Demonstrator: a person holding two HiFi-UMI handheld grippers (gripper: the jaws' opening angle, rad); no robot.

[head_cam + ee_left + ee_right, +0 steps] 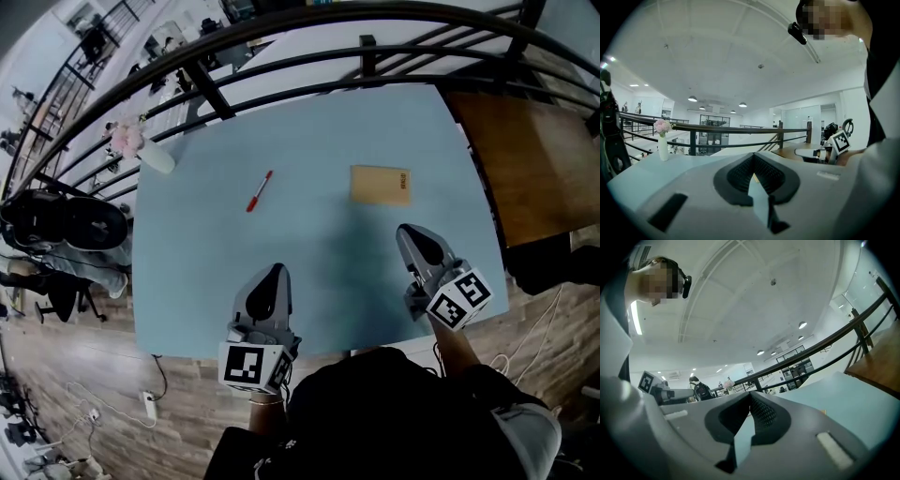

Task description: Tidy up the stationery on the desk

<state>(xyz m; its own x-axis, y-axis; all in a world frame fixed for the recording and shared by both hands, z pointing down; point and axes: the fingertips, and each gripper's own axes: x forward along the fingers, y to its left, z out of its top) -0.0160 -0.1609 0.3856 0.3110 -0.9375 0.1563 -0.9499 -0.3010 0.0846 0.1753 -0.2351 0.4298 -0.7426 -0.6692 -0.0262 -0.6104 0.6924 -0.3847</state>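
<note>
A red pen (260, 190) lies on the light blue desk (319, 253), left of centre. To its right lies a flat tan booklet (381, 185) with a red mark on one end. Near the desk's front edge my left gripper (275, 272) points toward the pen, well short of it, jaws shut and holding nothing. My right gripper (406, 231) hovers just short of the booklet, also shut and holding nothing. In the left gripper view the jaws (752, 157) meet at their tips, and the same holds in the right gripper view (750, 395).
A white vase of pink flowers (141, 148) stands at the desk's far left corner, seen too as the vase (662, 142) in the left gripper view. A black railing (281, 47) runs behind the desk. A brown wooden table (534, 159) adjoins on the right.
</note>
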